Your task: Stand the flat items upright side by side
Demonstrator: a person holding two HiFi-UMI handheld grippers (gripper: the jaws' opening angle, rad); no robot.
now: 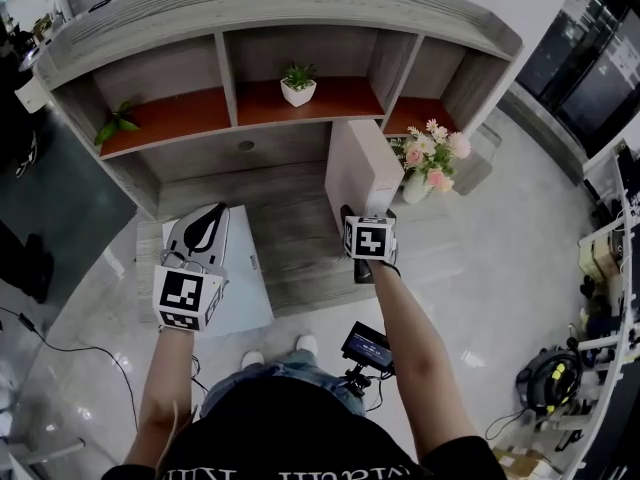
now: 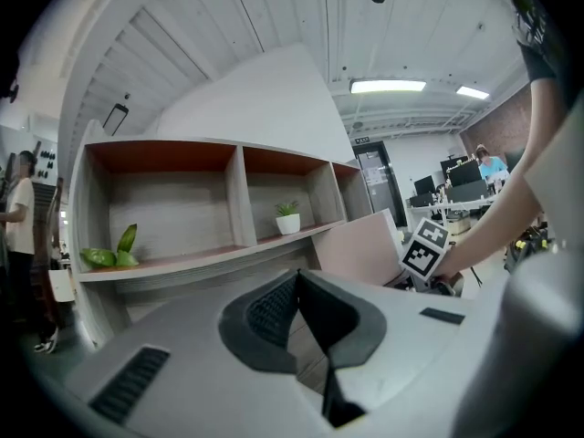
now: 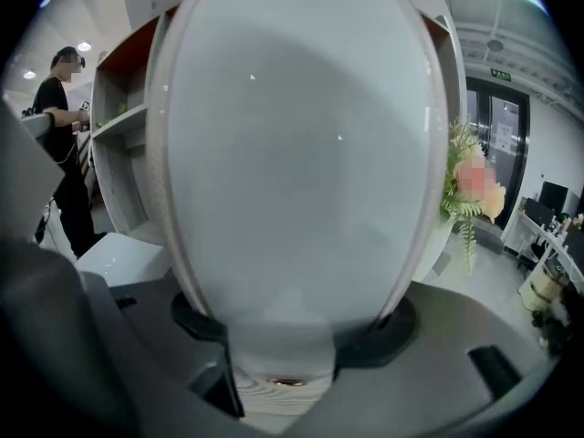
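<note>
Black-and-white square marker (image 1: 370, 239) on right tongs (image 1: 350, 214), upright pale box (image 1: 362, 168) between them

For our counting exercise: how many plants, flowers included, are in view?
3: leafy plant in the left shelf compartment, potted plant in the middle one, flowers beside the shelf's right end.

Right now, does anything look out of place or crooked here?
Yes. The white box lies flat on the wooden base, turned at an angle to the shelf, while the pink box stands upright. For this task it looks out of place.
</note>
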